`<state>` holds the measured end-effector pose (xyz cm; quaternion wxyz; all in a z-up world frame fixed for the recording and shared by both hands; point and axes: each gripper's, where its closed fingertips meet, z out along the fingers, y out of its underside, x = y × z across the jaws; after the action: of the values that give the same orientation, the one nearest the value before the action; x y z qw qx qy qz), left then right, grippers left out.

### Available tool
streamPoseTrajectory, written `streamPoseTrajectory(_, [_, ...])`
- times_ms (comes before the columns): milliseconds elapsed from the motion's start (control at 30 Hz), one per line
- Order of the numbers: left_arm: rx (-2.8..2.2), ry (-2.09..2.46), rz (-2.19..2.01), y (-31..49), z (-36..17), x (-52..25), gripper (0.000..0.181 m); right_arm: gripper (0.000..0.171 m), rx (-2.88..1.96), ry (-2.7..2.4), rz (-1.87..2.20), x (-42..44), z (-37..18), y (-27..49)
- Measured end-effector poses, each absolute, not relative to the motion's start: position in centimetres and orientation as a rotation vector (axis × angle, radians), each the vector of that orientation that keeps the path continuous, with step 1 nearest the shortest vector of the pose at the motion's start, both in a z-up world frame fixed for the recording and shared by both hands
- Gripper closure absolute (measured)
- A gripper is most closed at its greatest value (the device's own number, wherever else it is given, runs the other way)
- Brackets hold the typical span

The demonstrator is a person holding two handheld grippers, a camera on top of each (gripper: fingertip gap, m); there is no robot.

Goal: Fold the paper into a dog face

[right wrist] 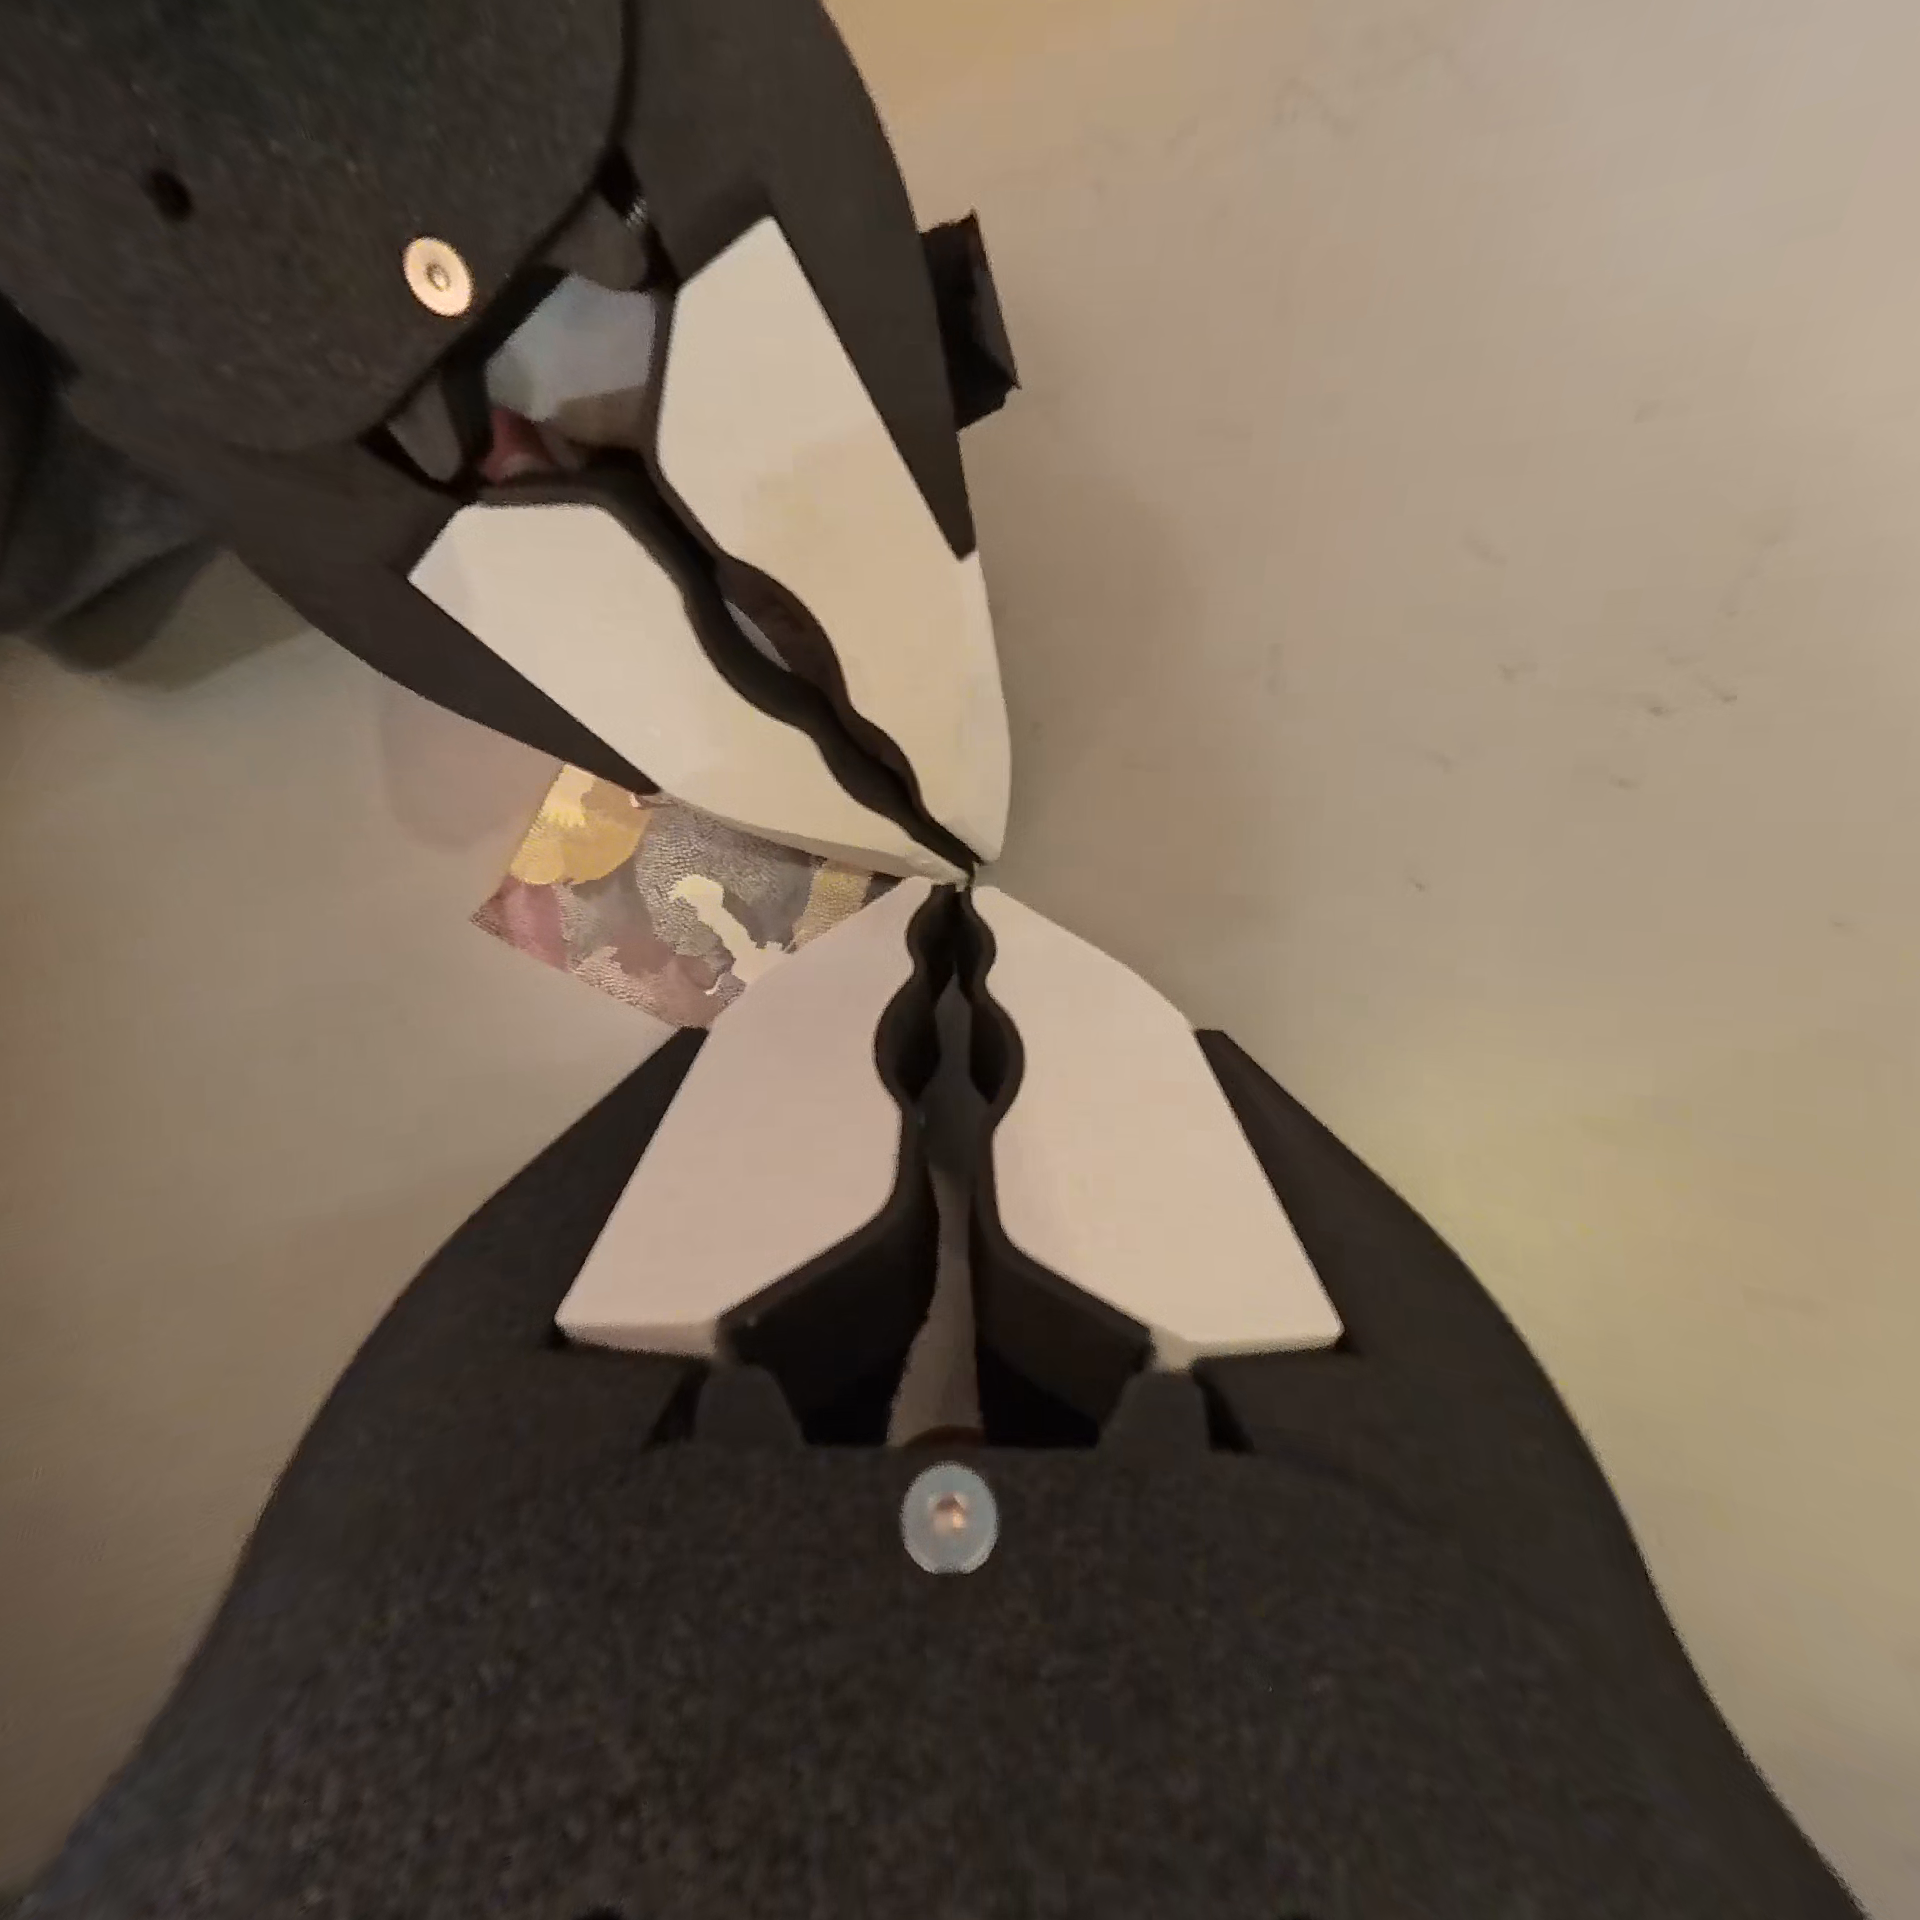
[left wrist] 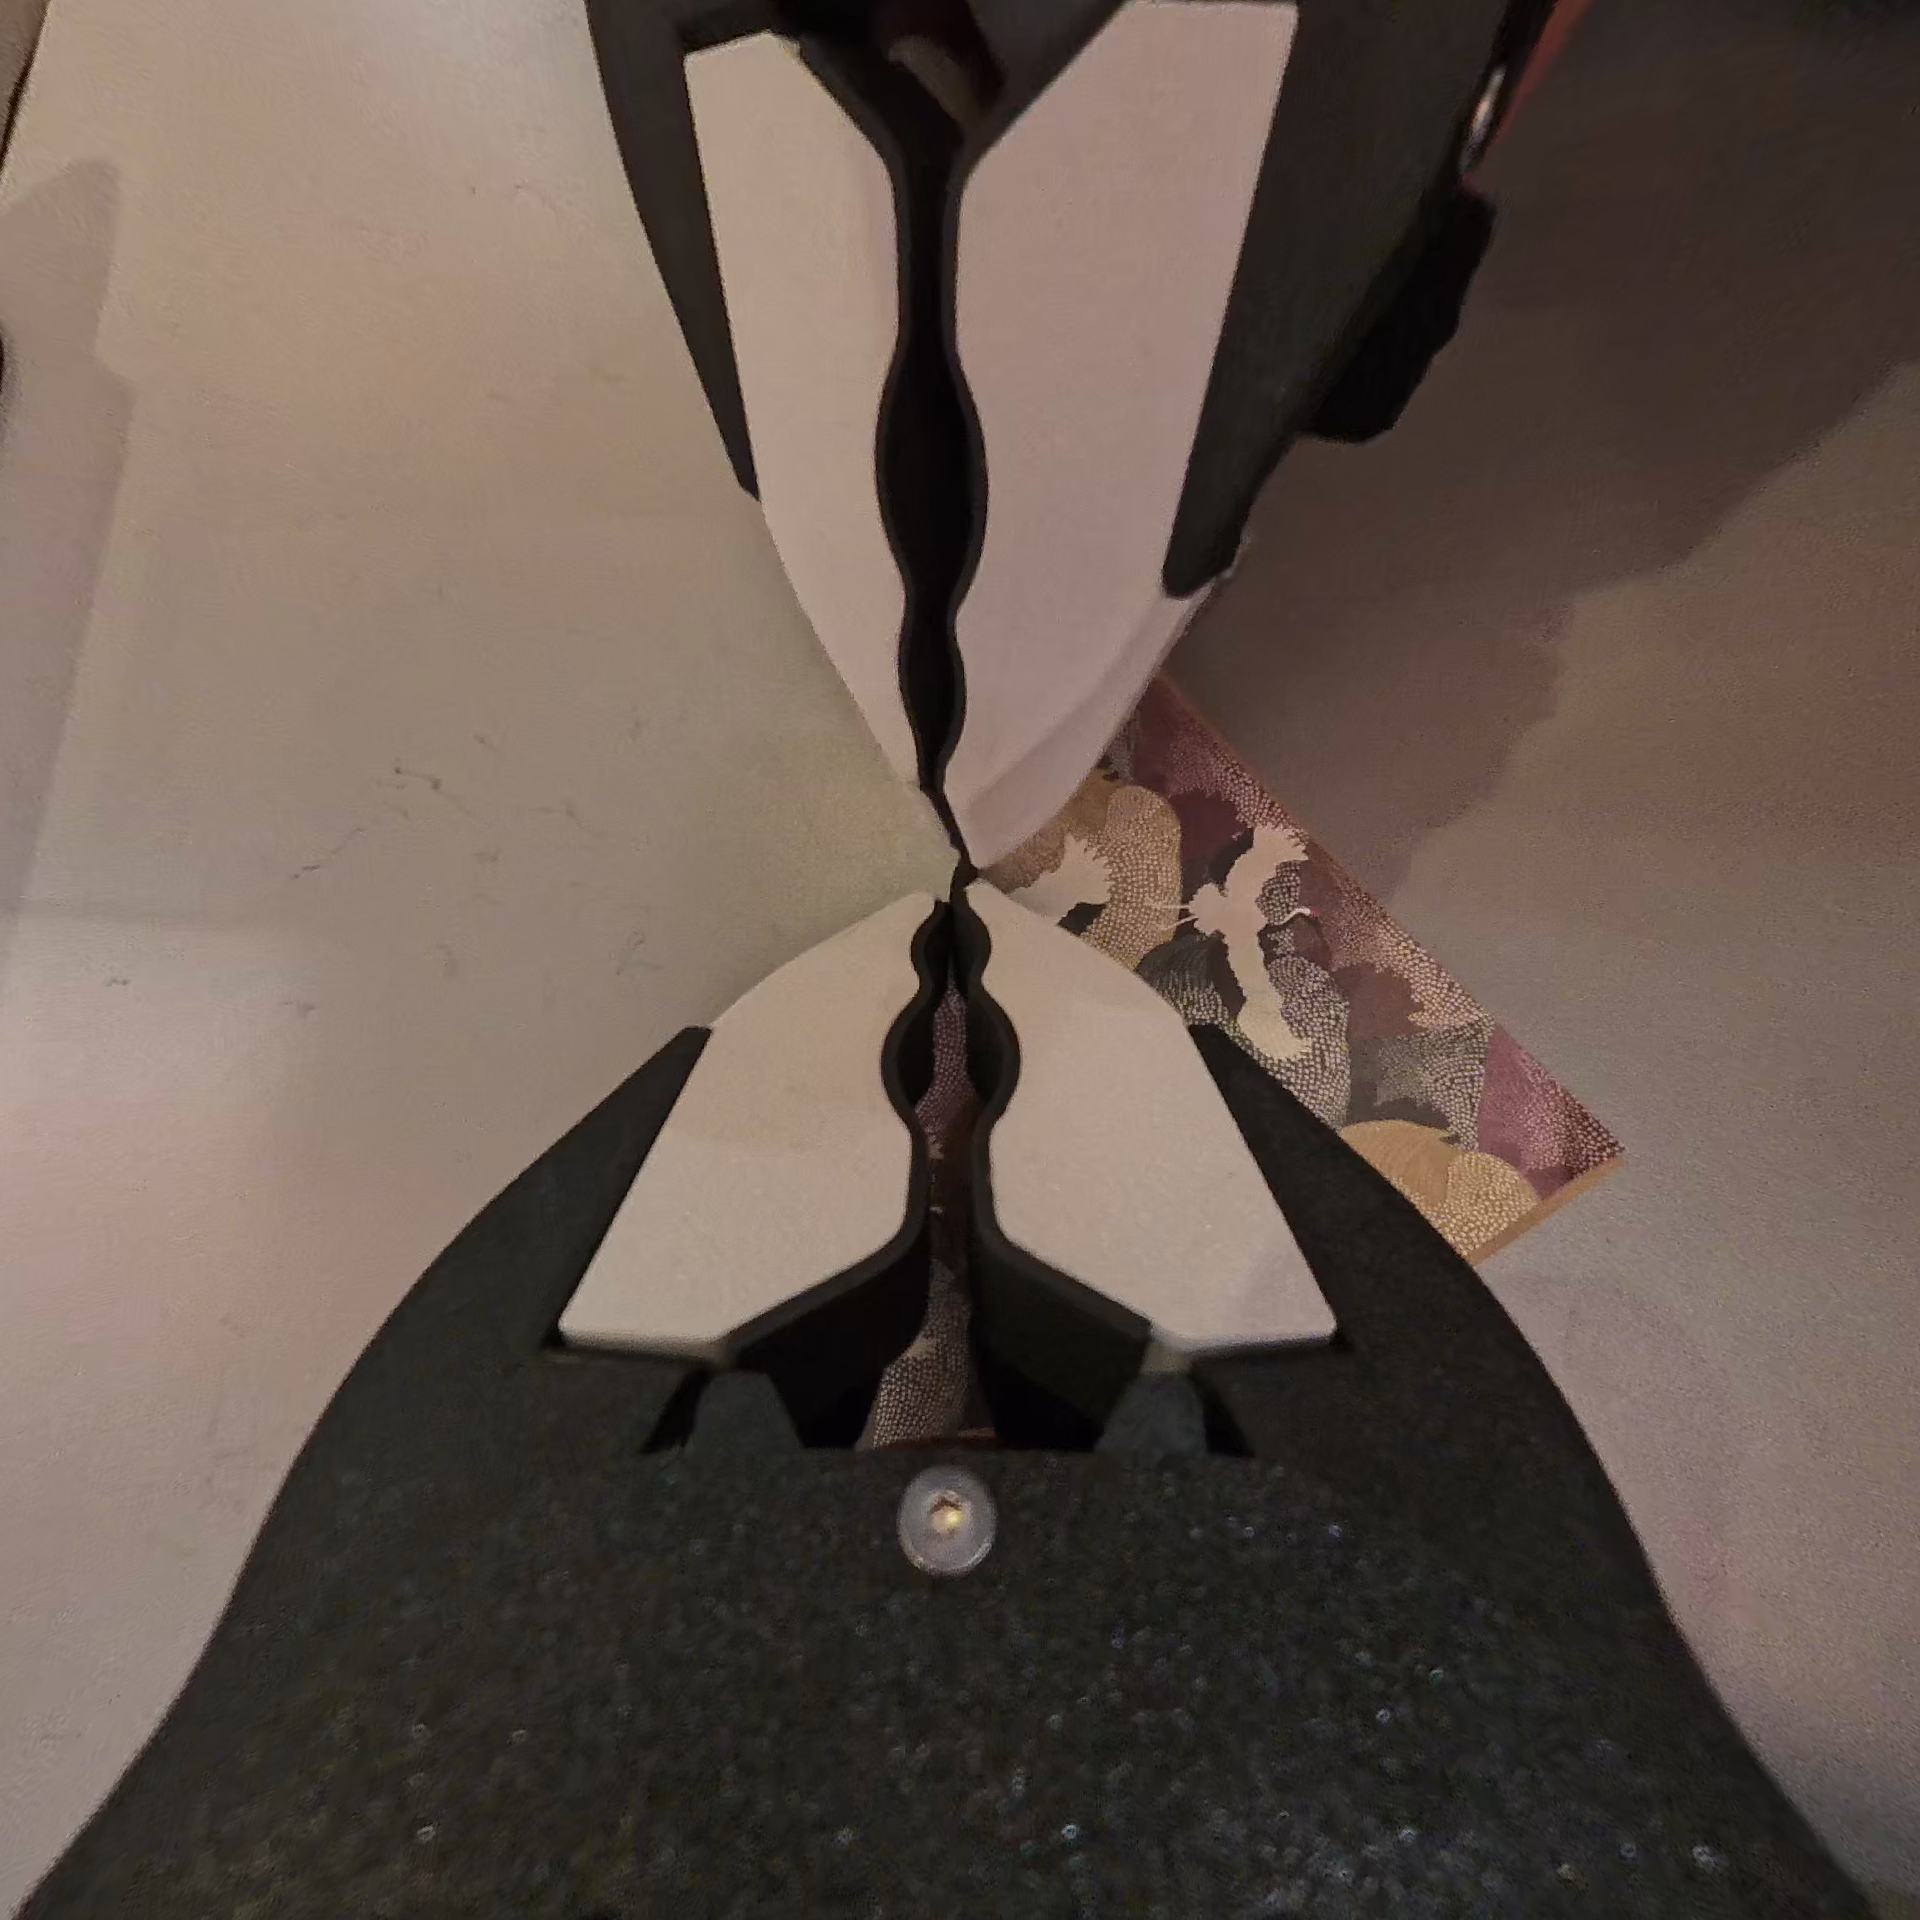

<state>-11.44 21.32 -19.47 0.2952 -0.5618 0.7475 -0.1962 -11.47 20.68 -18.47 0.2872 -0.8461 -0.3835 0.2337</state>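
The patterned paper [left wrist: 1299,987], purple, gold and grey with white birds, lies low over the pale table [left wrist: 416,727]. My left gripper [left wrist: 951,904] is shut, and a patterned strip of the paper shows between its fingers. My right gripper [left wrist: 954,847] comes in from the top and meets it tip to tip at the paper's end. In the right wrist view the right gripper [right wrist: 951,899] is shut with a pale strip between its fingers. There the left gripper [right wrist: 961,857] reaches in from the upper left, and the paper [right wrist: 623,914] spreads out to the left beneath it.
The pale table [right wrist: 1455,623] stretches bare around both grippers, with faint scuff marks. A dark sleeve [right wrist: 83,582] shows at the left edge of the right wrist view. The right gripper casts a broad shadow [left wrist: 1558,468] on the table. My two grippers' fingertips are within a few centimetres of each other.
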Motion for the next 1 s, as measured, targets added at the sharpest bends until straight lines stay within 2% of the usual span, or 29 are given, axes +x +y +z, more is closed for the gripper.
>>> streamPoseTrajectory(233, [-1.484,1.990,-0.502,21.3,-19.5,-11.4,0.181,0.171,-2.250,-0.868,0.594,-9.8,-17.4,22.3])
streamPoseTrajectory(367, [-1.488,1.988,-0.507,21.3,-19.5,-11.5,0.181,0.171,-2.307,-0.984,0.576,-10.2,-19.3,21.2])
streamPoseTrajectory(1000, [-1.490,1.990,-0.503,21.2,-19.4,-11.5,0.181,0.171,-2.195,-1.228,0.294,-11.2,-19.5,20.5])
